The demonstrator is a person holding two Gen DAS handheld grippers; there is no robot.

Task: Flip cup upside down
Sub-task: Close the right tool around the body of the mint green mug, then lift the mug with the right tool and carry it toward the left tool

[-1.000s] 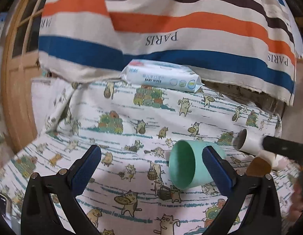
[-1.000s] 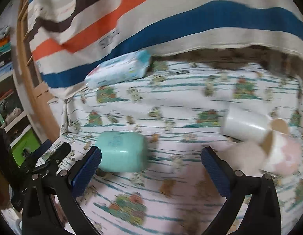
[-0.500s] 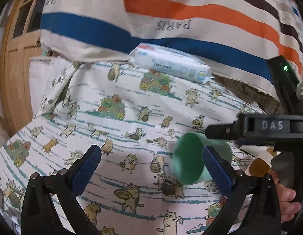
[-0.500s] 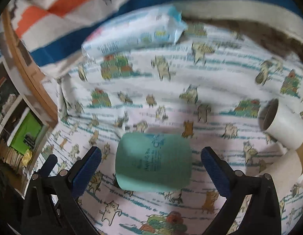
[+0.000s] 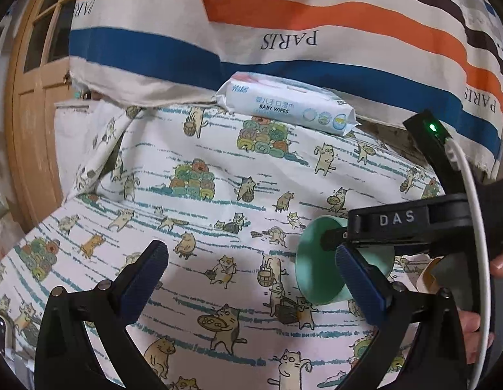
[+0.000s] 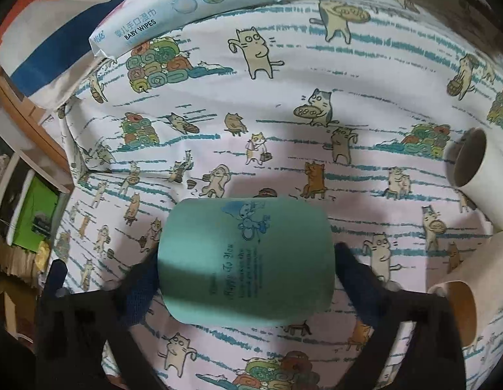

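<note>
Grasping step in hand: right gripper point(image 6: 246, 261) brought down around the mint-green cup point(image 6: 246, 260), one dark pad at each end of it, at the rim on the left and the base on the right. Pads pressed up against both ends by the look of it, so judged clamped on the cup, though contact on the base side sits in shadow. Cup lying on its side on the cat-print cloth point(image 6: 283, 97), directly between the fingers, mouth turned toward the left gripper. Not yet lifted, as far as can be told.

Next move, judged: firm squeeze, lift clear of the cloth, then a wrist roll to bring the mouth downward, and a flat set-down on the rim. Soft, wrinkled cloth beneath, so a level placement needed to avoid a wobble.

Left gripper point(image 5: 251, 279) idle, fingers spread wide, nothing between them; cup point(image 5: 319, 263) ahead and to its right, partly behind its right finger.

Cup itself: smooth matte plastic, short and rounded, no handle visible, blue cartoon print and script lettering on the side, empty inside as seen from the left wrist view.

Baby wipes pack point(image 6: 193, 9) far ahead of the right gripper; cardboard tubes point(image 6: 472, 169) off to its right.
</note>
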